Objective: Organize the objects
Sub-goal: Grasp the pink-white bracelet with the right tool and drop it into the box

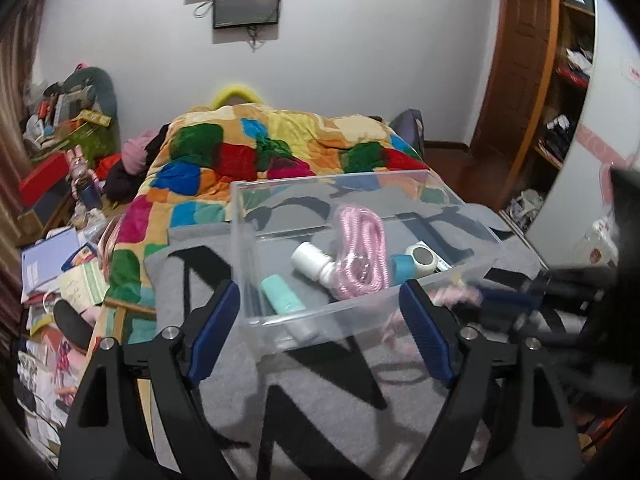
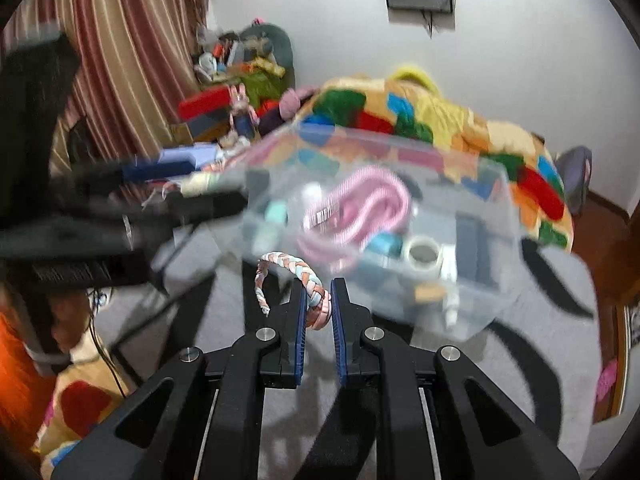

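A clear plastic bin (image 1: 256,216) sits on a grey and black blanket (image 1: 328,408) on the bed. It holds a pink coiled cord (image 1: 362,256), a white bottle (image 1: 310,260), a teal tube (image 1: 282,296) and a small round device (image 1: 422,258). My left gripper (image 1: 320,308) is open, its jaws either side of the bin's near wall. My right gripper (image 2: 319,304) is shut on a braided pink, white and blue headband (image 2: 288,266), just short of the bin (image 2: 496,184). The headband also shows blurred at the left wrist view's right (image 1: 456,294).
A colourful patchwork quilt (image 1: 248,152) covers the bed beyond the bin. Clutter of boxes, books and toys (image 1: 60,264) fills the floor left of the bed. Open shelves (image 1: 564,112) and a wooden door stand at right. The left gripper appears blurred at left (image 2: 120,216).
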{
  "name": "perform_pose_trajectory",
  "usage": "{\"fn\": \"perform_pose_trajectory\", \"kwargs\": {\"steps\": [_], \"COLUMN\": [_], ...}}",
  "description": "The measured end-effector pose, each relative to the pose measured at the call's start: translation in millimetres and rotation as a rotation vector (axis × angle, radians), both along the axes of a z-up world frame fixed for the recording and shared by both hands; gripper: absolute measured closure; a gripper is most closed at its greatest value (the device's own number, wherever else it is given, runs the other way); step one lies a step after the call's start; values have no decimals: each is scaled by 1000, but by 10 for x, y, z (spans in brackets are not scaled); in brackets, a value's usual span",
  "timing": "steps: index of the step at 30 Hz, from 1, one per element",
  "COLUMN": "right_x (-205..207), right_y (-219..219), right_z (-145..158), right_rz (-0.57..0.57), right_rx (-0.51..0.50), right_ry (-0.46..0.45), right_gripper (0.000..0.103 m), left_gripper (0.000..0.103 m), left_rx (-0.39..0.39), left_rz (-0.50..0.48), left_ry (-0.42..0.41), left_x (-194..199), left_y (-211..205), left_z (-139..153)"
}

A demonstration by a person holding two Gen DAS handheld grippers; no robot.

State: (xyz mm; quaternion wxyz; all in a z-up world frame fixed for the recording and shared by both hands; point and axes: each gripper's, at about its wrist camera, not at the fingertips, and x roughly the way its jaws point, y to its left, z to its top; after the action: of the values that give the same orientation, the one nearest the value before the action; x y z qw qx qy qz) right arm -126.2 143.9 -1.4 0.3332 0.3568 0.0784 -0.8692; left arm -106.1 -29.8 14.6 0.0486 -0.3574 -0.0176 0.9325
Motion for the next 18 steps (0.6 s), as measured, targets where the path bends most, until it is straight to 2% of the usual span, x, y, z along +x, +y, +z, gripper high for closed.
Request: {"fn": "perform_pose_trajectory", "kwargs": {"steps": [4, 7, 11, 13, 15, 18], "right_x": [-172, -313, -543, -600, -561, -428], "right_y": [-47, -109, -175, -221, -196, -131], "right_z": [172, 156, -1, -112, -164, -100], "right_rz": [-50, -94, -204, -194, -178, -178], "right_rx": [-8, 8, 120, 165, 182, 206], "right_ry": [38, 38, 57, 9, -14, 56], "right_gripper": [92, 92, 92, 91, 84, 66], "left_gripper": [15, 15, 15, 15, 15, 14], "left_rx": [32, 38, 56, 54, 49, 35], "left_rz": [24, 31, 33, 35, 32, 30], "left_ry": [5, 4, 1, 0, 2, 7], "left_x": [55, 78, 88, 96, 107, 128], "left_y": [-99, -123, -144, -137, -122, -81], "left_z": [-20, -42, -56, -69, -72, -72]}}
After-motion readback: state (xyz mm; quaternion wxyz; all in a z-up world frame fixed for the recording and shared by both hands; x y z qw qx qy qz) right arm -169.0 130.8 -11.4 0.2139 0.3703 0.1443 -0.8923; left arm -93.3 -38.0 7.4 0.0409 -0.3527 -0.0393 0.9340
